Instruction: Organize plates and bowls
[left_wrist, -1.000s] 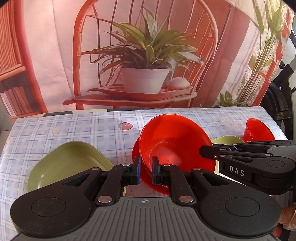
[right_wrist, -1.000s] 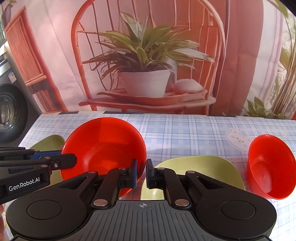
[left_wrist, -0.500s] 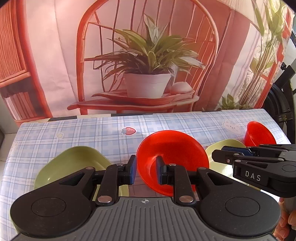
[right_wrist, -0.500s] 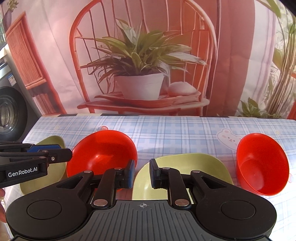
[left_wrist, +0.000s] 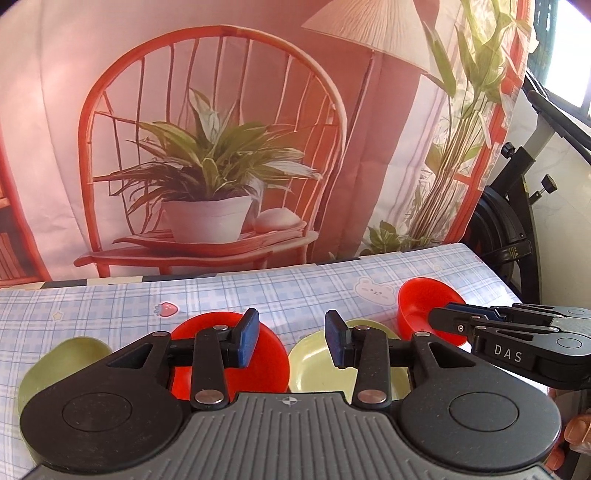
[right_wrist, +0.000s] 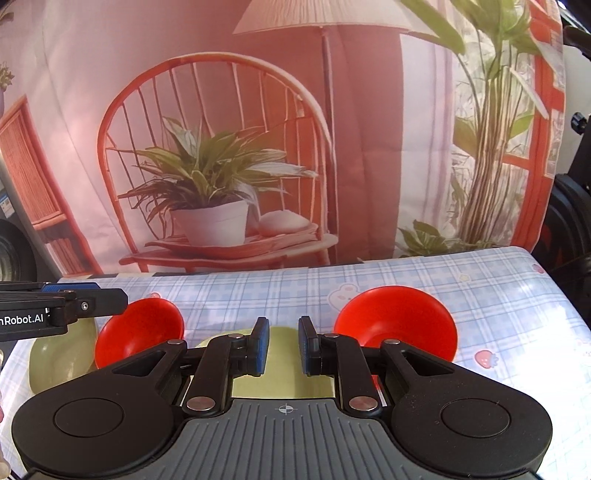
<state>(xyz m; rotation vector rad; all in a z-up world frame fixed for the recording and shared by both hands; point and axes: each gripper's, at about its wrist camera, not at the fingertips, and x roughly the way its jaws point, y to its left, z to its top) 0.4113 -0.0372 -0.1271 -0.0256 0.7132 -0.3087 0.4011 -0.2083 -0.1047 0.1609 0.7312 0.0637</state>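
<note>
On the checked tablecloth, from left to right, lie a green plate (left_wrist: 79, 354), a red bowl (left_wrist: 266, 350), a second green plate (left_wrist: 314, 365) and a second red bowl (left_wrist: 421, 306). My left gripper (left_wrist: 291, 338) is open and empty, raised above the first red bowl and the second green plate. My right gripper (right_wrist: 283, 343) is open and empty above the second green plate (right_wrist: 284, 380), between the left red bowl (right_wrist: 144, 332) and the right red bowl (right_wrist: 399, 321). The left green plate (right_wrist: 59, 354) shows partly behind the left gripper's side.
A printed backdrop (left_wrist: 221, 147) of a chair and potted plant hangs behind the table's far edge. An exercise bike (left_wrist: 517, 221) stands off the table's right side. The tablecloth (right_wrist: 517, 314) extends right of the right red bowl.
My left gripper opened and let go of the red bowl, which now rests on the table. Both grippers rose and drew back, and the right gripper opened wider.
</note>
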